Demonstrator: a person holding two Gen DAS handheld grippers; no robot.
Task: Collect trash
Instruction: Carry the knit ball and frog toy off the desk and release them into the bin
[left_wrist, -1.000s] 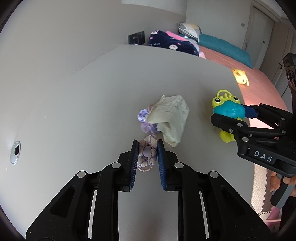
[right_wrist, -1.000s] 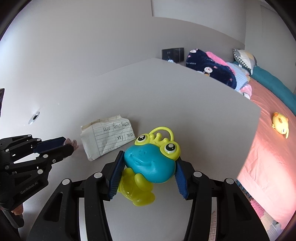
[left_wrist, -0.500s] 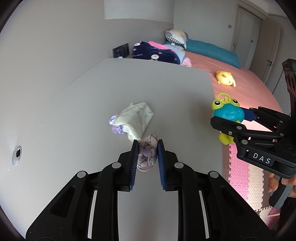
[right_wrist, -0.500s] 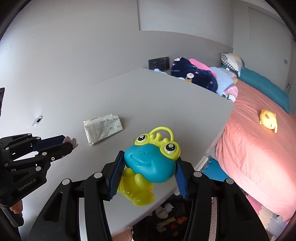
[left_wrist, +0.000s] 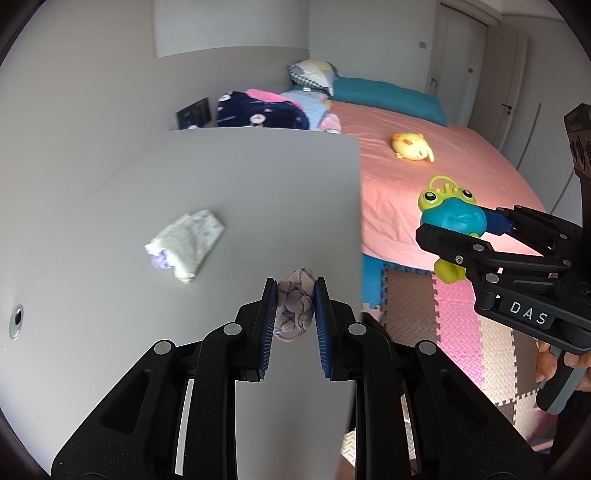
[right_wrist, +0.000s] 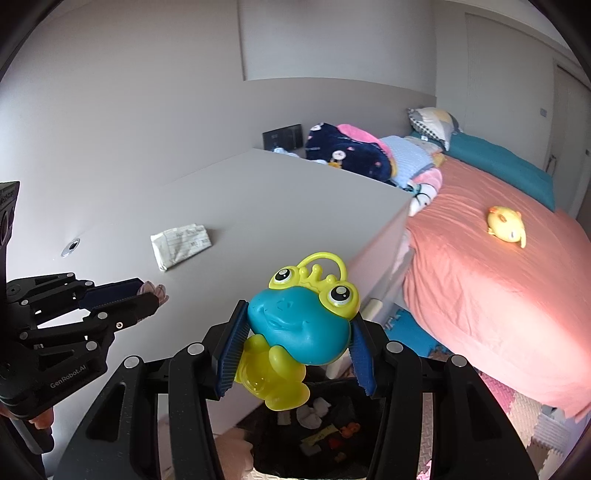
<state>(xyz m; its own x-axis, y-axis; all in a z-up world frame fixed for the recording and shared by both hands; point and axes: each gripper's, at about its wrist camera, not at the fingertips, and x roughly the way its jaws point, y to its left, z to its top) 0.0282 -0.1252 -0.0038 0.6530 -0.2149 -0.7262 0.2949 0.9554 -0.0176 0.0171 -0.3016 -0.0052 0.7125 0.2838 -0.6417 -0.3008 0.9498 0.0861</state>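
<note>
Right wrist view: frog toy (right_wrist: 299, 328), clamped in the right gripper (right_wrist: 295, 354), has swung off the tabletop (right_wrist: 280, 199) and now hangs over the dark bin (right_wrist: 317, 439) beyond its right edge, likely ready to drop. Left gripper (left_wrist: 295, 314) grips a cloth wad (left_wrist: 293, 310); folded paper (left_wrist: 188, 243) remains mid-tabletop.

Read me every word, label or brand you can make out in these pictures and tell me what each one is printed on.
"DAS": white letters on the black body of the right tool, seen from the left wrist.
"GenRobot.AI": on the black body of the left tool, seen from the right wrist.
Handwriting on the folded lined paper on the white table: too small and blurred to read.
Wall panel markings: unreadable.
</note>
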